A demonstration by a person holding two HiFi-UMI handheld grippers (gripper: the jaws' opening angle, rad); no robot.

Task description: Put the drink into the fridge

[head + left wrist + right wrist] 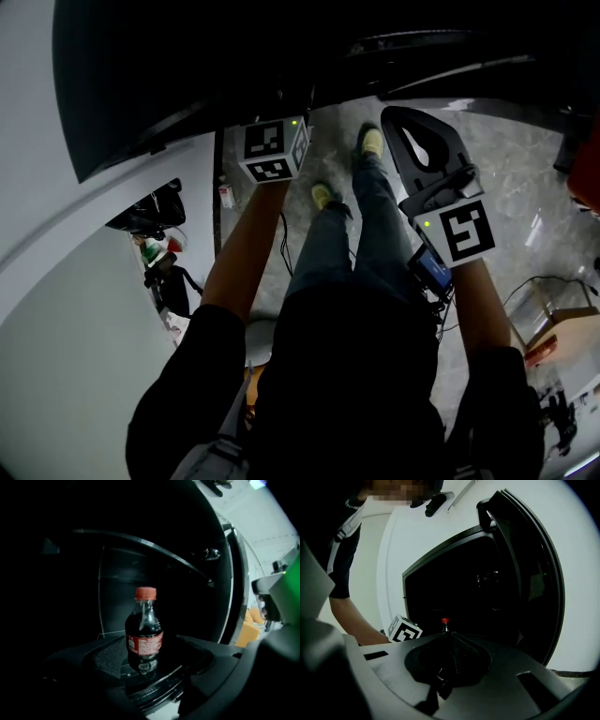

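Our left gripper (145,665) pinches the small dark cola bottle with red cap (144,634) upright between its jaws, the open black fridge (159,573) just ahead. Our right gripper (449,641) is empty, its jaws pressed together.

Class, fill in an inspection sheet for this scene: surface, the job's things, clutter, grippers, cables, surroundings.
Surface: grey marble floor; no table seen.
Job's things: cola bottle, red cap, upright, not yet in the fridge; black fridge, door looks open, inside dark.
Clutter: small items on the floor at the left, too small to name.
Grippers: left gripper shut on the cola bottle; right gripper shut, empty.
Cables: thin cable on the floor at the right.
Surroundings: white wall at the left; person standing, shoes on the floor.
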